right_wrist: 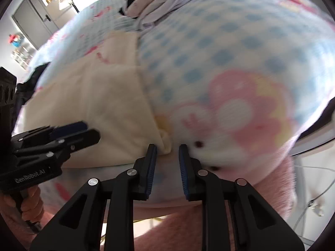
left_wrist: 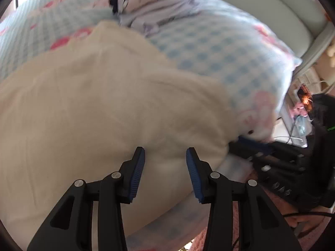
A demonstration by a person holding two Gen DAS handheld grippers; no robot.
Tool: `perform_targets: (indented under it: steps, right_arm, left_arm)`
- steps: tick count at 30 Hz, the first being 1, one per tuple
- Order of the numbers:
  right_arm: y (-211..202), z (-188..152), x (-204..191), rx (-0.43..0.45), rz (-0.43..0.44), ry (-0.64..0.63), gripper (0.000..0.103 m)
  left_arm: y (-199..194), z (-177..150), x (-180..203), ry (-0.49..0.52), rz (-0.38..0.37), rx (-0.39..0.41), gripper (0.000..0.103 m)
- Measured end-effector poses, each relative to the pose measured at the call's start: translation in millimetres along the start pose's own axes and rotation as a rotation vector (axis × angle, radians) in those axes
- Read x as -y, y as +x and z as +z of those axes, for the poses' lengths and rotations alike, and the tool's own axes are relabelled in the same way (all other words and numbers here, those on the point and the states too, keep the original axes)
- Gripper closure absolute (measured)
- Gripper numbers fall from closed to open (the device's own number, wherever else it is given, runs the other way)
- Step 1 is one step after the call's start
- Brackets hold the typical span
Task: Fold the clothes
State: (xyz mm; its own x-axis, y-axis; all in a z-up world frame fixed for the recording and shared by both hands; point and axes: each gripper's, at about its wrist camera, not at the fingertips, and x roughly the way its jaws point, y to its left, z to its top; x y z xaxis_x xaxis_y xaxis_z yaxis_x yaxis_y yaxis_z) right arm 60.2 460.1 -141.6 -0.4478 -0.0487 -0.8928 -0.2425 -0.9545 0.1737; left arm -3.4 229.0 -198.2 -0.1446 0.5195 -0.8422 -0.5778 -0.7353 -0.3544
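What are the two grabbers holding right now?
Nothing. The left gripper and right gripper are both open, fingers apart just above the cream garment on the bed, not pinching it.

home bedroom | bed w/ checked bedsheet (right_wrist: 240, 41) | padded headboard (left_wrist: 261, 6) | door (right_wrist: 31, 18)

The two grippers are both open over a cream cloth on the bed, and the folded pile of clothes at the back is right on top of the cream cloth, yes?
Not quite. Both wrist views show the pile resting on the checked bedspread beyond the cream cloth, not on it. The left gripper and right gripper are open.
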Motion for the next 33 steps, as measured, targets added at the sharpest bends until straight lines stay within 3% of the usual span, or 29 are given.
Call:
perform_targets:
  steps: [2,5,10,14,17,19,23,26,29,33]
  right_arm:
    - [-2.3,0.0,4.9,-0.004,-0.011,0.009,0.083]
    - [-9.7,-1.4,7.7,0.009,-0.129,-0.017,0.093]
    - [-23.2,1.2,11.4,0.027,0.041,0.006,0.085]
    - [-24.9,2.7,-0.4,0.048,0.055,-0.021,0.085]
    - [-27.0,9.1,1.9,0.07,-0.014,0.026,0.085]
    - [-31.4,14.7,11.7,0.089,-0.046,0.072,0.085]
    - [-33.8,16.9,17.7,0.083,0.037,0.078,0.079]
    - [-32.3,12.5,15.3,0.055,0.111,0.053,0.079]
    - [-23.9,8.0,2.6,0.027,0.126,0.022,0.079]
    - [-22.8,6.1,-9.4,0.039,0.148,-0.012,0.079]
  left_arm:
    - [4.3,-1.2,-2.2,-0.013,0.012,-0.023,0.06]
    - [8.1,-3.4,-5.7,-0.033,0.021,-0.049,0.06]
    - [-8.1,-4.7,1.6,-0.051,-0.015,0.002,0.059]
    - [-14.2,0.1,19.0,-0.013,-0.03,0.037,0.059]
    - [-15.8,0.6,15.6,-0.03,-0.03,0.028,0.059]
    - [-22.0,-1.3,12.9,-0.044,-0.071,0.054,0.059]
    - [-37.0,-0.2,23.5,-0.012,-0.128,0.103,0.059]
    - [-19.0,6.2,35.0,0.015,-0.08,0.064,0.059]
    - [-2.7,6.0,28.8,-0.022,-0.065,0.022,0.059]
    - [-10.5,-1.5,22.4,-0.054,-0.05,0.054,0.059]
